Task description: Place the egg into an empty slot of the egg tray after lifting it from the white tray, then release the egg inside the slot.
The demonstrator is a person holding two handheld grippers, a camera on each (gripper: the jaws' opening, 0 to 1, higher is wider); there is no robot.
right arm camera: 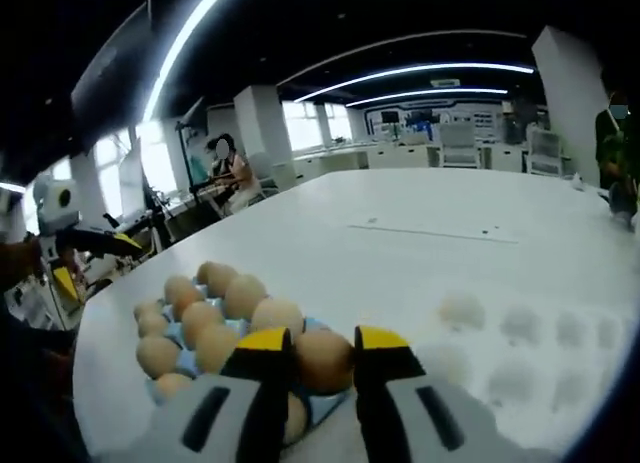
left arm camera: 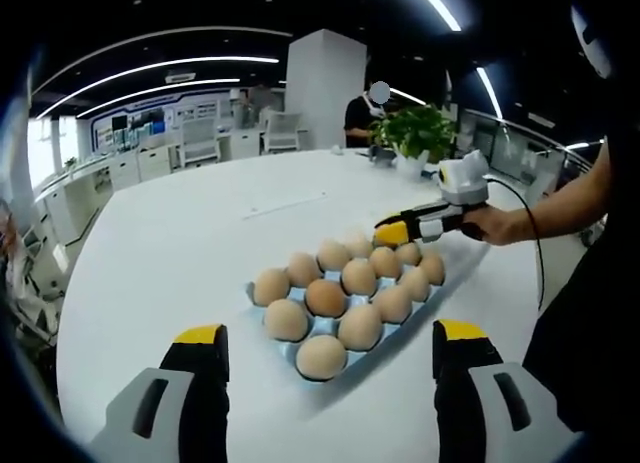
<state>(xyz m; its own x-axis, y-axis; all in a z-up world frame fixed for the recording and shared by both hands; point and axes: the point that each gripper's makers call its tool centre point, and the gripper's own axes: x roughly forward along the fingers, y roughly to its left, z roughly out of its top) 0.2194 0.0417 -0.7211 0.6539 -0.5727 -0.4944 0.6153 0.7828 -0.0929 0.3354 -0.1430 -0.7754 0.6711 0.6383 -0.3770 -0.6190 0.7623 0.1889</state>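
Observation:
A blue egg tray (left arm camera: 254,293) lies on the white table and holds several brown eggs (left arm camera: 326,297). My left gripper (left arm camera: 330,335) hangs open just in front of it with nothing between its fingers. In the right gripper view, my right gripper (right arm camera: 322,347) is shut on a brown egg (right arm camera: 322,361), right over the near end of the egg tray (right arm camera: 180,335). From the left gripper view, the right gripper (left arm camera: 400,230) reaches in over the tray's far right end, held by a hand (left arm camera: 495,223). A white tray (right arm camera: 520,333) with empty hollows lies to the right.
The round white table (left arm camera: 200,243) stretches wide to the left and behind the tray. A potted plant (left arm camera: 415,133) stands at its far edge. The left gripper (right arm camera: 60,238) shows at the far left. People sit at desks in the background.

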